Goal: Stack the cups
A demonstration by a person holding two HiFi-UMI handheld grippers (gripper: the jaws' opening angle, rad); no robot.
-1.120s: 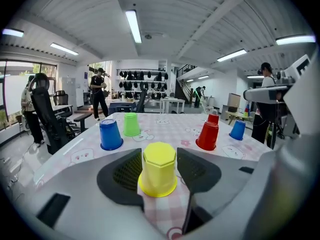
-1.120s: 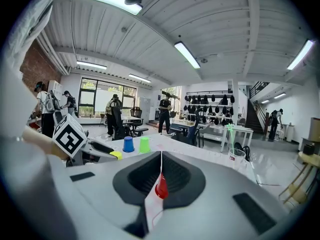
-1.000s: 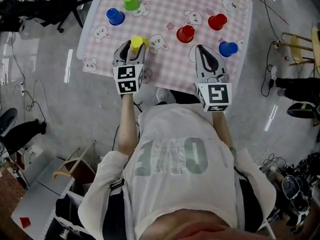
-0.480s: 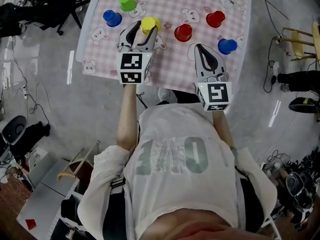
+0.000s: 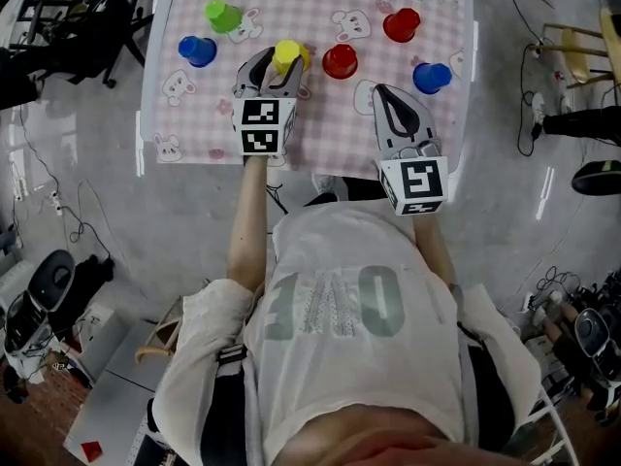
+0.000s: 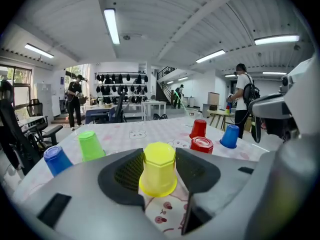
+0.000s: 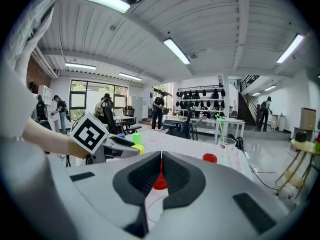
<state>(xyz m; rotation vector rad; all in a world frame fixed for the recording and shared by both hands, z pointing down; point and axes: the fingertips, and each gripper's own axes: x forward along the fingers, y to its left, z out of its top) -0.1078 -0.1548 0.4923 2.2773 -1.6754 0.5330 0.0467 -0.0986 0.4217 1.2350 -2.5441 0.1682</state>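
An upside-down yellow cup (image 5: 287,52) (image 6: 159,159) sits between the jaws of my left gripper (image 5: 277,71) (image 6: 159,180), which is shut on it over the pink checked tablecloth (image 5: 320,129). Just right of it stands a red cup (image 5: 340,61) (image 6: 201,144). A second red cup (image 5: 402,24) (image 6: 198,128) and a blue cup (image 5: 431,76) (image 6: 230,136) stand further right. A green cup (image 5: 221,14) (image 6: 91,145) and another blue cup (image 5: 197,49) (image 6: 57,159) stand at the left. My right gripper (image 5: 386,100) (image 7: 161,166) is shut and empty near the table's front, left of the right-hand blue cup.
A clear plastic cup with a green straw (image 7: 226,145) stands near the far right corner of the table. The table's front edge (image 5: 291,159) lies just under both grippers. Chairs, cables and people stand around the room beyond.
My left gripper has carried the yellow cup away from the table's front edge and to the right, up beside the red cup. The right gripper has stayed put.
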